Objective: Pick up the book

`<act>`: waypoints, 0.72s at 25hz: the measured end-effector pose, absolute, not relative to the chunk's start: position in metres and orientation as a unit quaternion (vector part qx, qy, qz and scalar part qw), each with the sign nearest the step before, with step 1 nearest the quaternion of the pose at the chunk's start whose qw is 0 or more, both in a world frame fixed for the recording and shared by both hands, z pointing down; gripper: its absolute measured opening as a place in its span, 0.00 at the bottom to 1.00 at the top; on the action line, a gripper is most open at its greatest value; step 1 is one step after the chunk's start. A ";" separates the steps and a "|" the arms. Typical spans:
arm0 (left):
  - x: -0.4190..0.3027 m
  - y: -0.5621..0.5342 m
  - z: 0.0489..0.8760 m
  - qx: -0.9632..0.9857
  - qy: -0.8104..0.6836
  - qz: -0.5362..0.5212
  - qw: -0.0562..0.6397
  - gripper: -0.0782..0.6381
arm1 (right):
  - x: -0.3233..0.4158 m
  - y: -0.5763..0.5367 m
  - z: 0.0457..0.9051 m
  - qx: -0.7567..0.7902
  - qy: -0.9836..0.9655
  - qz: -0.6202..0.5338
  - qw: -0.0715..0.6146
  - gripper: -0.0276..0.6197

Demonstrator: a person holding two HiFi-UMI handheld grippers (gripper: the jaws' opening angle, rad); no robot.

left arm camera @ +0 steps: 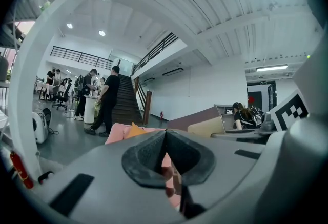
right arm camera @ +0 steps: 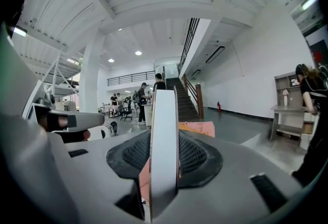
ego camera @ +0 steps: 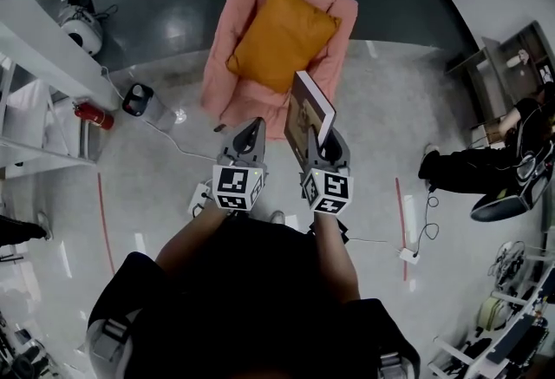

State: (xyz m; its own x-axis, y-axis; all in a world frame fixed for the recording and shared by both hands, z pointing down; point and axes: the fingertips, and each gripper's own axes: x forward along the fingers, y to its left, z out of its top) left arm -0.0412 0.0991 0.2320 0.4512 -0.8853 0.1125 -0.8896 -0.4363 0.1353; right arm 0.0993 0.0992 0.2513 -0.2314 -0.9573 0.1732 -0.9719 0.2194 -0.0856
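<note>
The book (ego camera: 309, 113) is off the chair (ego camera: 232, 65) and in the air, clamped in the right gripper (ego camera: 323, 145). Its jaws are closed on the book's lower edge, and it stands on end above them, sticking out ahead of the tips. In the right gripper view the white page edge (right arm camera: 164, 125) fills the slot between the jaws of that gripper (right arm camera: 164, 154).

The left gripper (ego camera: 252, 136) hangs just to the left of the right one, level with it. Its jaws are pressed together with nothing between them, as its own view shows (left arm camera: 165, 138). It does not touch the book.

I'd say the pick-up is as good as done. Since the book is pinched along only one edge, the next move calls for a firm grip and a steady wrist so it does not swing or slip.

By my count there is one book, two grippers, one pink chair ahead of and below the tips, and one orange cushion (ego camera: 282, 35) lying on it.
</note>
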 end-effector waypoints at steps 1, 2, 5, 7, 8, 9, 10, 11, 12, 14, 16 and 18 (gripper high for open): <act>-0.041 0.100 0.232 0.848 -0.522 0.012 0.087 0.12 | 0.100 0.101 0.251 0.619 -0.780 0.088 0.040 0.27; -0.040 0.102 0.231 0.850 -0.520 0.011 0.087 0.12 | 0.101 0.102 0.251 0.618 -0.780 0.089 0.040 0.27; -0.039 0.108 0.230 0.853 -0.514 0.008 0.085 0.12 | 0.100 0.106 0.251 0.615 -0.782 0.092 0.039 0.27; -0.039 0.110 0.230 0.853 -0.514 0.009 0.086 0.12 | 0.099 0.108 0.251 0.613 -0.783 0.094 0.038 0.27; -0.039 0.111 0.229 0.853 -0.514 0.009 0.086 0.12 | 0.098 0.108 0.251 0.613 -0.784 0.094 0.038 0.27; -0.040 0.112 0.229 0.853 -0.514 0.009 0.087 0.12 | 0.096 0.110 0.250 0.612 -0.784 0.094 0.039 0.27; -0.041 0.113 0.229 0.853 -0.514 0.008 0.087 0.12 | 0.095 0.111 0.250 0.611 -0.785 0.093 0.039 0.27; -0.042 0.113 0.230 0.853 -0.514 0.008 0.088 0.12 | 0.093 0.112 0.250 0.610 -0.786 0.093 0.040 0.27; -0.042 0.114 0.230 0.853 -0.514 0.007 0.088 0.12 | 0.092 0.113 0.250 0.609 -0.787 0.093 0.040 0.27; -0.044 0.115 0.231 0.853 -0.514 0.006 0.090 0.12 | 0.089 0.114 0.251 0.608 -0.788 0.094 0.041 0.27; -0.045 0.116 0.232 0.853 -0.513 0.006 0.091 0.12 | 0.088 0.117 0.252 0.608 -0.788 0.095 0.043 0.27; -0.048 0.117 0.233 0.853 -0.513 0.007 0.093 0.12 | 0.086 0.119 0.252 0.607 -0.788 0.094 0.044 0.27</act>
